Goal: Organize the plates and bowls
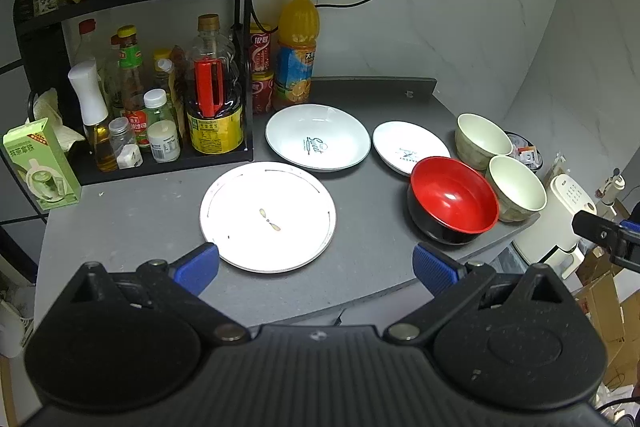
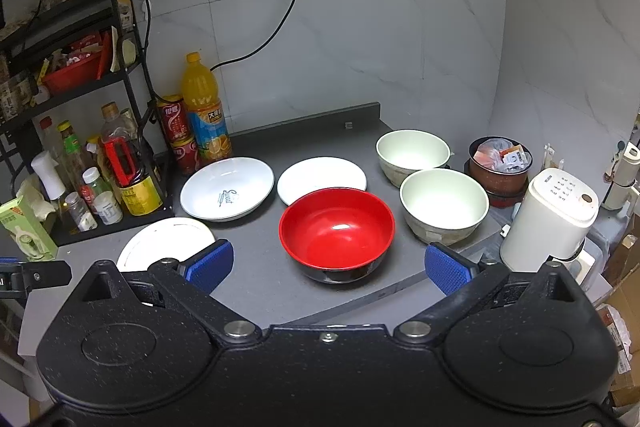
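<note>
The left gripper (image 1: 316, 263) hangs above the near edge of the grey table (image 1: 372, 259), its blue pads spread wide apart and holding nothing. Just past its pads, at 12 o'clock, lies a flat white plate (image 1: 268, 217) with a small motif at its middle. Beyond that plate, still near 12 o'clock, sits a deep white plate printed "Sweet" (image 1: 318, 137), and at 1 o'clock a smaller white plate (image 1: 408, 145). At 2 o'clock a red bowl with a black outside (image 1: 454, 199) overlaps the near edge of the smaller plate, with two cream bowls (image 1: 516, 187) just beside it at the table's right edge, one behind the other.

The right gripper (image 2: 328, 265) is likewise spread open and empty, with the red bowl directly ahead at 12 o'clock, between its pads. A black rack of sauce bottles (image 1: 132, 99) stands at 10 o'clock of the left gripper, an orange juice bottle (image 1: 298, 47) beside it. A white kettle (image 2: 550, 217) stands off the table at 2 o'clock of the right gripper.
</note>
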Motion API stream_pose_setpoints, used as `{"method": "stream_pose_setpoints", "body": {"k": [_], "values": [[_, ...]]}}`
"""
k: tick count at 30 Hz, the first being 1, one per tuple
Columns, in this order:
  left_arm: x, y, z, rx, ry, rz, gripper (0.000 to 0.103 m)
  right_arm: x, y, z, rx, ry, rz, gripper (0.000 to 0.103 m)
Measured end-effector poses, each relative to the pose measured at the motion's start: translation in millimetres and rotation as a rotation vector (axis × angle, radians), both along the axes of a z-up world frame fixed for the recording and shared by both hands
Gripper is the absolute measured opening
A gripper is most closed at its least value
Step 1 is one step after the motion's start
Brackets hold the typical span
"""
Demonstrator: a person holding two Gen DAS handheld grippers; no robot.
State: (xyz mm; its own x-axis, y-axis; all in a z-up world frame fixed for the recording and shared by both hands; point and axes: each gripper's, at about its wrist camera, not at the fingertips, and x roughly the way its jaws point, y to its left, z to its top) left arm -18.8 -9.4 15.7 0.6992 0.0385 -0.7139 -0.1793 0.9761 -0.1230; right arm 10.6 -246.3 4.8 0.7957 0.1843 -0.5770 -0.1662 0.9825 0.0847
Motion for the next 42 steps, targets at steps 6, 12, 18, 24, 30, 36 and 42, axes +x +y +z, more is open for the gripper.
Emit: {"method": "stream_pose_setpoints", "body": {"k": [6, 12, 18, 24, 30, 36, 42], "values": [[-1.4, -3.5, 1.1, 0.006, 0.002, -0.001, 0.102, -1.2, -3.2, -1.5, 0.001, 0.000, 0.002, 0.103], [-3.7, -6.5, 0.5, -0.002, 0.006, 0.011, 0.102, -2.3, -7.6, -2.8, -0.003, 0.005, 0.010, 0.103], [-3.7, -8.4, -0.3, -0.003, 0.007, 0.018, 0.102, -1.3, -13.7, -3.3, -0.001, 0.008, 0.015, 0.103], [-5.2, -17.9, -3.9, 0.004, 0.008, 0.034, 0.102, 0.0, -18.9, -5.2, 0.001, 0.012, 0.038, 0.103], [-6.2, -28.7, -7.5, 0.003, 0.013, 0.054, 0.102, 3.2, -28.1, -7.3, -0.006, 0.022, 0.068, 0.103], [-5.5, -36.5, -8.0, 0.001, 0.018, 0.065, 0.102, 8.8, -39.9, -8.0, -0.002, 0.025, 0.086, 0.103], [-1.2, -48.6, -4.0, 0.009, 0.025, 0.085, 0.102, 15.1, -49.7, -10.8, 0.006, 0.036, 0.089, 0.103]]}}
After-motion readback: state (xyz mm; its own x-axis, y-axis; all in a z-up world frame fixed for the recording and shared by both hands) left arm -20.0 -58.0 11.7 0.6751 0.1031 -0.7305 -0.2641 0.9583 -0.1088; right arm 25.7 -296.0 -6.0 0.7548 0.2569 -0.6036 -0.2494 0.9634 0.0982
